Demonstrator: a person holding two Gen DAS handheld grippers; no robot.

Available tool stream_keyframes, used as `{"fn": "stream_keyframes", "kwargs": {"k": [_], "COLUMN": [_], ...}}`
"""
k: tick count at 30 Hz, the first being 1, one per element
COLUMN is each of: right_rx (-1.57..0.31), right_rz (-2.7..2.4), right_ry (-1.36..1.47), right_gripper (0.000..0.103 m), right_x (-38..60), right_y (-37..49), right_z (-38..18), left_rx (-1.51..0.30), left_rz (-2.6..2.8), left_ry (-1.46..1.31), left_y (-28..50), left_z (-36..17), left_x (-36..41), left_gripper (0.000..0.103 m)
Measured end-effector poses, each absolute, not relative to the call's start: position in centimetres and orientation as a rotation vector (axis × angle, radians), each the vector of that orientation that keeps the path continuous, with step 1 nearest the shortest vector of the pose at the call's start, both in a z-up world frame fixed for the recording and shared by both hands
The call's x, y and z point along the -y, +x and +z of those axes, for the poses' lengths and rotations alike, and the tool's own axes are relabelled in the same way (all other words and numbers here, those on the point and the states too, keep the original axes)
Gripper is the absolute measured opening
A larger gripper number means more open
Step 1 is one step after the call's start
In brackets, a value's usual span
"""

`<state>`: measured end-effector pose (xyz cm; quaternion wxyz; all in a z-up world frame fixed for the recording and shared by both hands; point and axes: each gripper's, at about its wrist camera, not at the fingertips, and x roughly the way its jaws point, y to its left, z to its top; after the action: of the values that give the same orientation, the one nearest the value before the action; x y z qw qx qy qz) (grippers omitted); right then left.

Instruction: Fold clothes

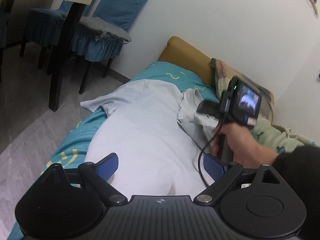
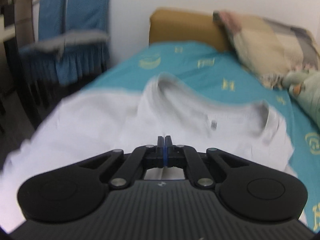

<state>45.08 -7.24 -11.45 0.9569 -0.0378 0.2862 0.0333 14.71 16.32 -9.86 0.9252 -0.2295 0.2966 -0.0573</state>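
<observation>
Left gripper [image 1: 159, 167] gaping wide just above the near hem, right gripper [image 2: 165, 140] pinched tight on a fold of the pale shirt [image 1: 144, 124] spread along the teal bedsheet [image 2: 200, 60], pillow [image 2: 266, 46] beyond, far right.

Shirt [image 1: 144, 124] is soft matt pale cloth lower center, bedsheet [image 1: 172, 74] looks like thin printed cotton, the gripper [image 1: 160, 170] is matt ribbed black plastic with shiny metal rivets and textured blue pads [image 1: 107, 166], probably rubber.
</observation>
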Motion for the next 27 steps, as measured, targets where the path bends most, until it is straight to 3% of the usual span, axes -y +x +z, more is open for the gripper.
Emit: {"fn": "stream_keyframes", "kwargs": {"k": [5,9,11,12,13,17,19,20,21,27], "right_rx": [-0.527,-0.628,-0.655,-0.659,-0.664,-0.680,-0.688,-0.692,-0.696,-0.577], "right_rz": [0.041,0.064,0.082,0.088,0.093,0.116,0.127,0.133,0.139,0.127], "right_ry": [-0.045,0.021,0.027,0.020,0.013,-0.017,-0.031,-0.039,-0.046,-0.075], "right_gripper": [0.003,0.007,0.029,0.060,0.079,0.068,0.035,0.026,0.005,0.005], "right_x": [7.8,8.5,8.5,8.4,8.2,7.7,7.4,7.2,7.1,6.4], "right_y": [47.0,48.0,47.9,47.8,47.6,46.8,46.4,46.3,46.1,46.2], "right_z": [-8.7,-9.1,-9.8,-10.2,-10.5,-12.0,-12.8,-13.2,-13.5,-11.2], "left_rx": [-0.610,-0.614,-0.618,-0.619,-0.619,-0.621,-0.625,-0.627,-0.629,-0.625], "left_rz": [-0.103,-0.098,-0.100,-0.102,-0.102,-0.095,-0.092,-0.090,-0.089,-0.081], "left_ry": [-0.465,-0.467,-0.469,-0.471,-0.472,-0.477,-0.481,-0.482,-0.484,-0.472], "left_y": [15.0,15.0,15.0,15.1,15.0,15.0,15.1,15.1,15.1,15.1], "left_z": [-9.8,-9.9,-9.9,-9.8,-9.8,-9.9,-10.0,-10.1,-10.1,-10.1], "left_x": [-16.3,-16.2,-16.2,-16.2,-16.2,-16.4,-16.4,-16.4,-16.5,-16.2], "left_gripper": [0.093,0.093,0.093,0.093,0.093,0.093,0.093,0.093,0.093,0.093]}}
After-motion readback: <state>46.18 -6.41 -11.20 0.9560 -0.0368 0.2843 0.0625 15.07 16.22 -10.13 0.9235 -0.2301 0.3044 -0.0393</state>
